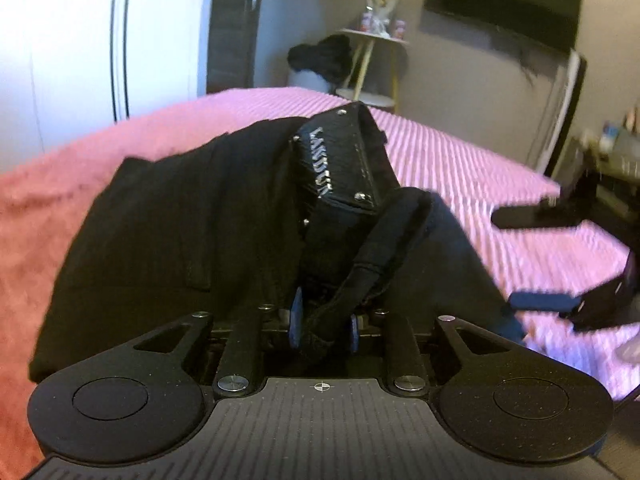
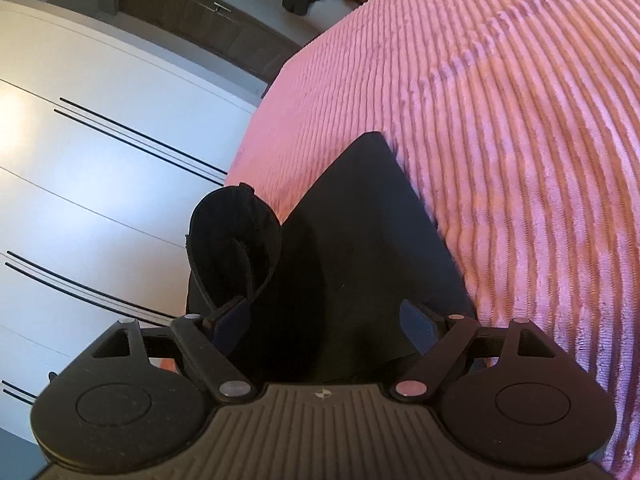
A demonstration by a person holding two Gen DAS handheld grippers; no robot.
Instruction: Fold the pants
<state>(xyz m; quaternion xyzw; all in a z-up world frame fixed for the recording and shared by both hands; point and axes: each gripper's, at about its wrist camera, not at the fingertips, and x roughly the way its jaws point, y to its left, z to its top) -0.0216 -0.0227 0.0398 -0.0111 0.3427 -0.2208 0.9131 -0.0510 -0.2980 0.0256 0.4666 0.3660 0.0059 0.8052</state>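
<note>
- Black cloth fills most of both views: the pants (image 1: 168,216) lie on the bed (image 1: 460,160), whose pink ribbed cover runs out on every side.
- My left tongs (image 1: 323,326) are closed on a thick hemmed edge of the pants, likely the waistband; a strap-like fold rises out from between the blue pads (image 1: 297,312).
- Beyond that grip a black leather-look patch (image 1: 340,160) with pale lettering and rivets stands up on the cloth, so I judge this end to be the waist.
- My right tongs (image 2: 326,326) stand wide apart over a flat dark panel of the pants (image 2: 360,240); nothing is pinched between them. Beside the left pad (image 2: 230,326) a cuff or leg opening curls up into a loop.
- In the left view the right tongs (image 1: 532,256) show at the far right, apart, just above the cover.
- Handling, as I judge it: the fabric is soft and limp, fairly heavy for cloth, and it sags wherever I do not hold it. The hems and waistband are thicker and stiffer, so they give the surest bite; a pinch on single flat cloth may slip or drag only one layer.
- For a clean fold I would take the right side at a seam or hemmed edge, matching the left.
</note>
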